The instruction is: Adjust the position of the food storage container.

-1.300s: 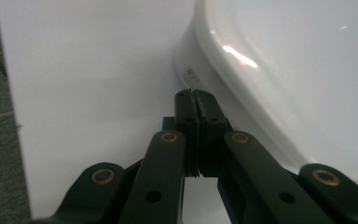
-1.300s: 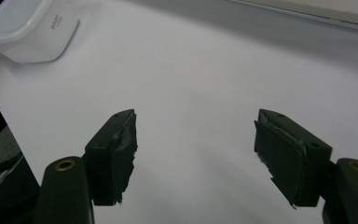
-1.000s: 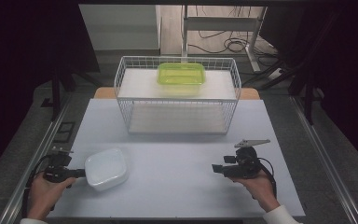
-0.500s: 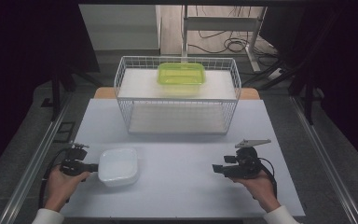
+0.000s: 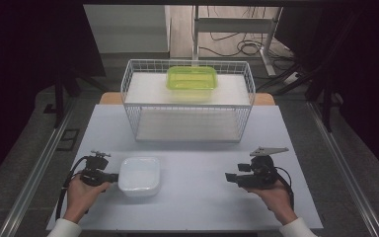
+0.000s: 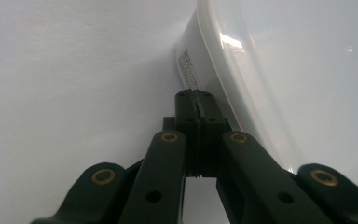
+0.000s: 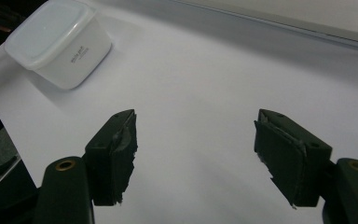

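Spreading pale and matte, the white counter [image 5: 197,197] sits between dark floor and metal rails. Near its left front edge, the left tongs [image 5: 114,177] are clenched tight, their tips against the white lidded box [image 5: 139,176]. Bare counter runs rightward to the released right tongs [image 5: 228,177]. Behind stands a wire basket [image 5: 128,91] holding a green tub [image 5: 191,79].

**Black grippers, brass rivets, white cuffs**

Both hand-held grippers were matte black. The left gripper [image 6: 198,105] showed brass-ringed rivets on its linkage arms; the right gripper [image 7: 196,154] had worn, ragged pads and a grey three-cornered plate [image 5: 268,150] on top. Black cables looped from each. White cuffs showed at the lower frame edge.
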`<action>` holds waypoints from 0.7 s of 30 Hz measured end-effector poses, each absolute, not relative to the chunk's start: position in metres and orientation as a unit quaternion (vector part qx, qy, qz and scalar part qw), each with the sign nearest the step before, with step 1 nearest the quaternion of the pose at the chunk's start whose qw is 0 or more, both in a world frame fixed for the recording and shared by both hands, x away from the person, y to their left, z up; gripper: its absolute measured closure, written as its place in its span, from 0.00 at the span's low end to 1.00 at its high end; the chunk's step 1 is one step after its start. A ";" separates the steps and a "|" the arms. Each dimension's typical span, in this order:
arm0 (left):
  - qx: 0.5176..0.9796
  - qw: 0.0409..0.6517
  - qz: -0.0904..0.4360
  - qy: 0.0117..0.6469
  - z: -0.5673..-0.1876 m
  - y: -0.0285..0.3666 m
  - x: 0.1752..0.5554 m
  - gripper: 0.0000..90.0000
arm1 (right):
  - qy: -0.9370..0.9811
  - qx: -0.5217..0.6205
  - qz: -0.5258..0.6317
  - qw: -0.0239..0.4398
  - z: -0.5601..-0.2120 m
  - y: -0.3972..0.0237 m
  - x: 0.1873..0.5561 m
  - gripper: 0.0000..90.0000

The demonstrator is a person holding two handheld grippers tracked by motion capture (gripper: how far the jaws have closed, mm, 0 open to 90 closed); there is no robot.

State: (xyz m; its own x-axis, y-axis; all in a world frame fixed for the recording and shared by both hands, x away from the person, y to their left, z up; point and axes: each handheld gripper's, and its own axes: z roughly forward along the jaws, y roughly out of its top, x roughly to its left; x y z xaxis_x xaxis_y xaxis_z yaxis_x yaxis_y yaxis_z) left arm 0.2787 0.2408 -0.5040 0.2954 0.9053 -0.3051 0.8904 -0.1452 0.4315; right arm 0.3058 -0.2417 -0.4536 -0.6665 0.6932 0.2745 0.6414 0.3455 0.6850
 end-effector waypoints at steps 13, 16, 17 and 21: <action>0.767 0.280 0.003 0.577 -0.502 0.211 0.285 0.99 | 0.819 0.408 0.402 0.032 -0.454 -0.242 0.306 0.33; 0.773 0.278 0.000 0.570 -0.501 0.204 0.288 0.99 | 0.820 0.408 0.401 0.032 -0.454 -0.242 0.306 0.33; 0.774 0.279 0.000 0.569 -0.501 0.201 0.289 0.99 | 0.820 0.407 0.401 0.032 -0.454 -0.242 0.306 0.33; 0.778 0.284 -0.006 0.560 -0.501 0.186 0.292 0.99 | 0.821 0.406 0.400 0.033 -0.454 -0.241 0.306 0.33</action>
State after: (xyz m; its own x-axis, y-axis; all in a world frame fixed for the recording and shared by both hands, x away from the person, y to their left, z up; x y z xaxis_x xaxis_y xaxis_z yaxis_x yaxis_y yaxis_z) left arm 0.2919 0.1861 -0.5012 0.3721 0.8686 -0.3273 0.8753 -0.2109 0.4352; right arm 0.3061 -0.2415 -0.4544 -0.6677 0.6930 0.2718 0.6410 0.3496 0.6833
